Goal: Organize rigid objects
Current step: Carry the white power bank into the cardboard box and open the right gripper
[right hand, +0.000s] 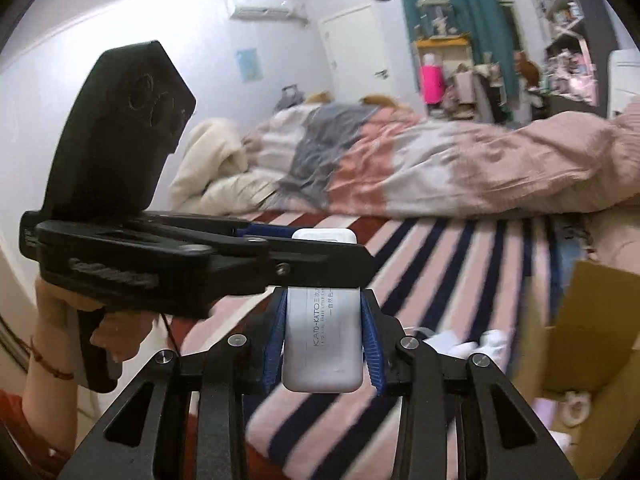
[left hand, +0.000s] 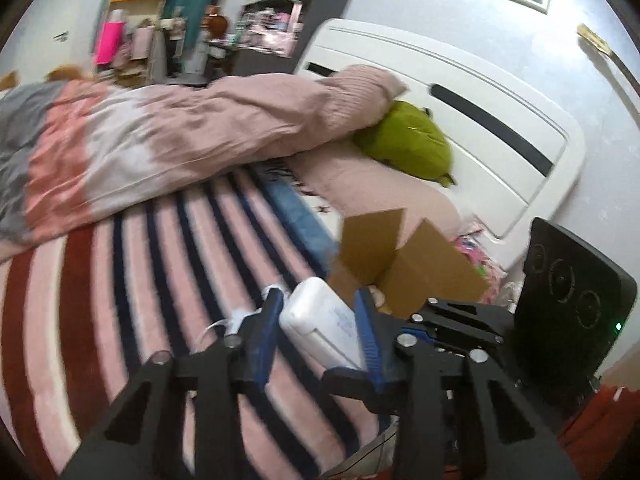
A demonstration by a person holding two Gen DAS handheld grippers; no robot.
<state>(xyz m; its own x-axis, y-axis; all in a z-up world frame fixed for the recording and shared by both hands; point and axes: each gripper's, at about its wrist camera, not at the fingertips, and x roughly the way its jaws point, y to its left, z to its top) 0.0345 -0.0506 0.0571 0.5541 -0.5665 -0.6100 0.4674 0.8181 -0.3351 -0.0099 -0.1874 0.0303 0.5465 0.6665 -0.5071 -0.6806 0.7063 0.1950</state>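
You are holding the white case (right hand: 322, 340) above the striped blanket (left hand: 140, 280) with both tools: the right gripper (right hand: 323, 344) is clamping its near end, and the left gripper (left hand: 318, 320) is closing its blue pads on the far end. The cardboard box (left hand: 404, 264) is standing open just beyond, so the case is lifted but not yet stowed. Its label is reading "KATO-KATO"; the smaller print is too blurred to read.
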